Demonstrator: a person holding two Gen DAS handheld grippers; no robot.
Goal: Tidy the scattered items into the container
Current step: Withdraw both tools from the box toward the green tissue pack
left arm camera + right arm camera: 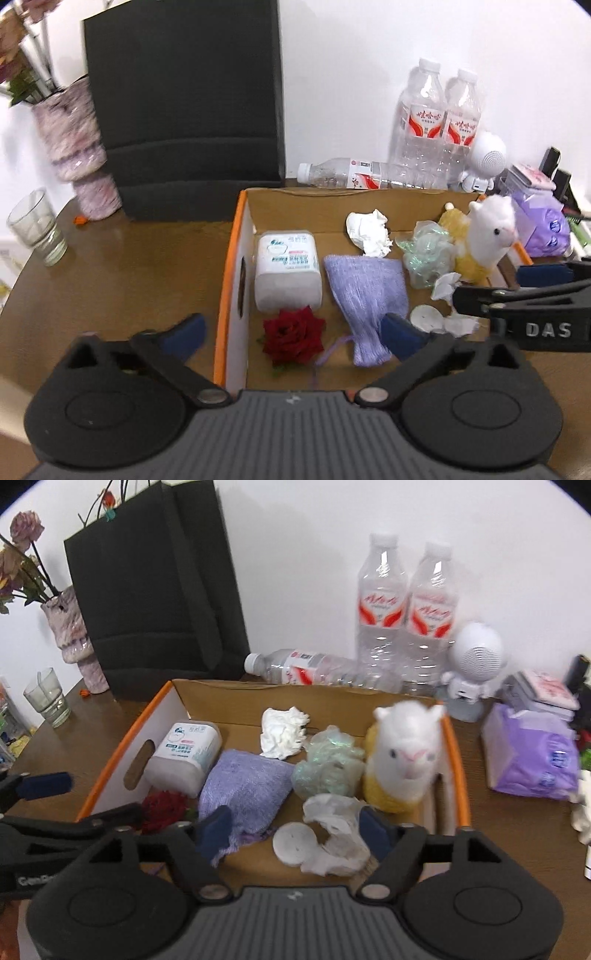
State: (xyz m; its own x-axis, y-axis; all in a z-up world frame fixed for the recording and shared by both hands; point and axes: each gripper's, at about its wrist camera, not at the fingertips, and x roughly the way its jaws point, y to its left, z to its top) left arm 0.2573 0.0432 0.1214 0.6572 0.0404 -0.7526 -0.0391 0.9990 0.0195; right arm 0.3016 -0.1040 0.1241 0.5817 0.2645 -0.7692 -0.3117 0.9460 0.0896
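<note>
Hovering wide open, left gripper (293, 334) straddles the cardboard box's (225, 295) orange left wall, red rose (293, 336) inside. Right view alone shows purple tissue pack (530, 757) outside the box; right gripper (295, 829) gapes over crumpled tissue (340, 840).

"DAS" on right gripper (546, 295) arm, white letters

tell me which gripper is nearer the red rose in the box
Left. The left gripper hangs open right over the rose; the right gripper is open off to its right, over the tissue.
</note>
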